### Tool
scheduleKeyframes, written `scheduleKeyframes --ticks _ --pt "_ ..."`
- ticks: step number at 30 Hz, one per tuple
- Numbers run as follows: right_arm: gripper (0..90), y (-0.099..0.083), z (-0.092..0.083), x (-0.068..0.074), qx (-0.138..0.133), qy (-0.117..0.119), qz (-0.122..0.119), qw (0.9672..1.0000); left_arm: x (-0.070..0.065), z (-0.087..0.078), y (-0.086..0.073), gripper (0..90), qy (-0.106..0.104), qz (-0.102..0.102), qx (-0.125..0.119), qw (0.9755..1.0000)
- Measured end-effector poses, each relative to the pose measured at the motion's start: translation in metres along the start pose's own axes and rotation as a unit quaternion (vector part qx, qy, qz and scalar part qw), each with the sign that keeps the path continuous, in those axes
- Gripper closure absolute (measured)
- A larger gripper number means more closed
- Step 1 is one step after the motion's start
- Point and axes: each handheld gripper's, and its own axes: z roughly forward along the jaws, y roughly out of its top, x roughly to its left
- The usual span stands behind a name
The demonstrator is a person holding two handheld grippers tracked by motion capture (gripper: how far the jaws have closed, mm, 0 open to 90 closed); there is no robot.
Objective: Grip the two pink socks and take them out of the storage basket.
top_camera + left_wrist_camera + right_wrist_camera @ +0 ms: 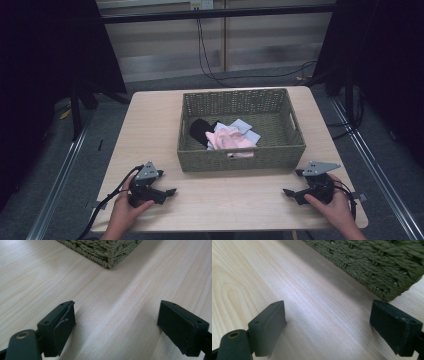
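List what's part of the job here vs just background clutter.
In play:
- woven basket
- pink cloth, black cloth and pale blue cloth inside it
- left gripper and right gripper, both open, resting on the table

Background:
- black cables on the floor behind
- wall socket

High view: set above the near side, facing forward and down, far enough to take in the whole table, the basket, the left gripper and the right gripper. Left gripper view: very low and close over the table, facing along the wood toward one basket corner. Right gripper view: equally low, close to the basket wall. Shared by all three: bare wood in front of the basket.
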Motion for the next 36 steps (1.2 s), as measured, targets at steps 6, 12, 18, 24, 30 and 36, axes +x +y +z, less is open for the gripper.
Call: scheduleKeyframes --ticks 6,12,18,24,30,36 --pt "12.3 0.001 0.001 0.001 0.002 -0.007 0.007 0.9999 0.0 0.0 0.0 14.2 0.0 -0.001 -0.001 1.0" --pt "20.0 0.02 -0.002 0.009 0.05 0.04 0.021 0.9977 0.0 0.0 0.0 14.3 0.0 0.0 0.0 1.0" --pt "23.3 0.045 -0.011 0.02 0.076 0.076 -0.008 0.9942 -0.001 0.0 0.0 14.3 0.003 -0.001 -0.002 1.0" --pt "23.9 0.075 -0.025 0.03 0.074 0.1 -0.033 0.9917 -0.001 0.0 0.0 14.3 0.003 0.0 -0.002 1.0" --pt "23.9 0.112 -0.041 0.03 0.064 0.107 -0.05 0.9909 -0.001 -0.001 0.0 14.2 0.003 0.001 -0.002 1.0" --pt "23.9 0.14 -0.049 0.024 0.057 0.108 -0.053 0.991 -0.001 0.0 0.0 14.2 0.003 0.0 -0.002 1.0"
